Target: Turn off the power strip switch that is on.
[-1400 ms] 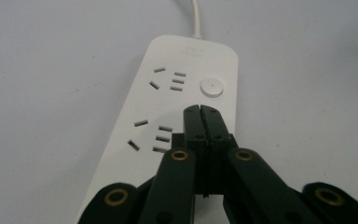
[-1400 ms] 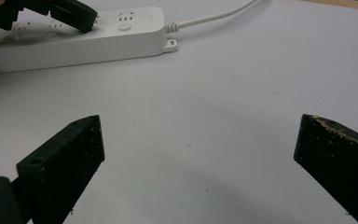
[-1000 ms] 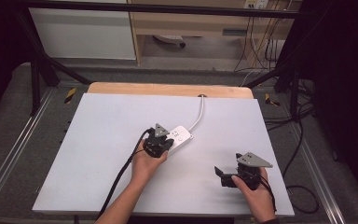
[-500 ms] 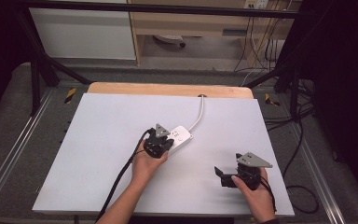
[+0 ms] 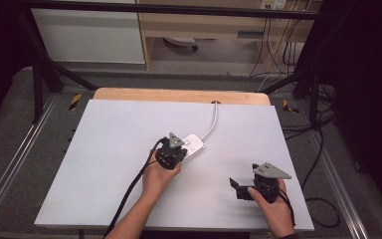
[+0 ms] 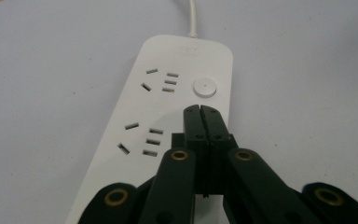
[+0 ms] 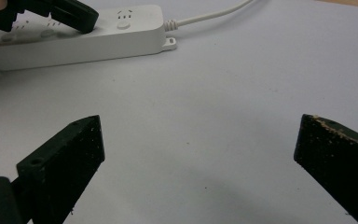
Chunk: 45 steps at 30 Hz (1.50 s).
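On the left, the left gripper (image 5: 171,152) hangs over the near end of the white plastic power strip (image 5: 193,146), which lies flat near the middle of the pale grey counter (image 5: 109,149), its white cord (image 5: 212,119) running off toward the far edge. In the left gripper view the jaws are pressed together with nothing between them, their joined tip (image 6: 200,112) poised just short of the round white button (image 6: 204,87) on the strip (image 6: 168,102); whether the tip touches the plastic I cannot tell.

The likely aim is a press on that switch, and the risks follow from it. The closed tip is narrow and the button small, so a slightly off approach would land on the casing beside it or slide toward the socket slots (image 6: 161,81). The strip is light and nothing pins it; an angled push would probably skid or pivot it on the smooth surface instead of clicking the switch. Too steep a push could tip the far end up.

On the right, the right gripper (image 5: 251,185) rests well apart from the strip, jaws wide open and empty in its own view, too distant to steady the strip (image 7: 74,39).
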Each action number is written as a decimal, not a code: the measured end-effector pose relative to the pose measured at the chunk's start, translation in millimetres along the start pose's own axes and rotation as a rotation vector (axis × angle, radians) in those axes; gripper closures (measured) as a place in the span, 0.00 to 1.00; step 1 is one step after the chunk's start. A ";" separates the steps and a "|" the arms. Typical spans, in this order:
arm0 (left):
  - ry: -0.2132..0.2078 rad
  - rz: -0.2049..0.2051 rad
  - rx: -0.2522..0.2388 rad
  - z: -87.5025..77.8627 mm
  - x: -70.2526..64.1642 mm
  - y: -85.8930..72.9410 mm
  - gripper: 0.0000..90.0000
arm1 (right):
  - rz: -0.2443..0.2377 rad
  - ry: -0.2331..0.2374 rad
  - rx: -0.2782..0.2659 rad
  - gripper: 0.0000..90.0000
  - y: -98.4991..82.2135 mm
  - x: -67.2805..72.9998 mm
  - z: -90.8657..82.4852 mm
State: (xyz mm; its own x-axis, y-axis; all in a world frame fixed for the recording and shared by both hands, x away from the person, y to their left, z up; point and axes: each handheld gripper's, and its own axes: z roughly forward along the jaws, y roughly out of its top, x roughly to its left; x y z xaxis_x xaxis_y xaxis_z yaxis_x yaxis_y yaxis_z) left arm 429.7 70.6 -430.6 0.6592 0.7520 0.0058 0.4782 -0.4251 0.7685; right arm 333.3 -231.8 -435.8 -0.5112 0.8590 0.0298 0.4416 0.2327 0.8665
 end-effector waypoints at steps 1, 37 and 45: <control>0.002 -0.003 -0.004 0.2 -0.4 -0.1 1.00 | 0.001 0.000 0.000 0.02 -0.1 -0.2 0.2; -0.026 -0.060 0.005 -5.3 -1.7 10.3 1.00 | 0.018 -0.028 0.004 0.02 -0.8 -2.6 1.1; -0.053 -0.145 -0.141 -19.4 16.9 19.9 1.00 | 0.017 -0.014 -0.038 0.02 1.6 -6.8 -8.1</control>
State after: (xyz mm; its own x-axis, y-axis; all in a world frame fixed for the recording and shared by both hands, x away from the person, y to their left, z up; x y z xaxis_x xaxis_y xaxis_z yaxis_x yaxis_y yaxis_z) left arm 439.1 84.6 -402.7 0.6212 0.7707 -0.1421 0.4866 -0.2371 0.8408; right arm 331.5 -241.0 -430.6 -0.4933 0.8691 0.0375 0.4215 0.2011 0.8843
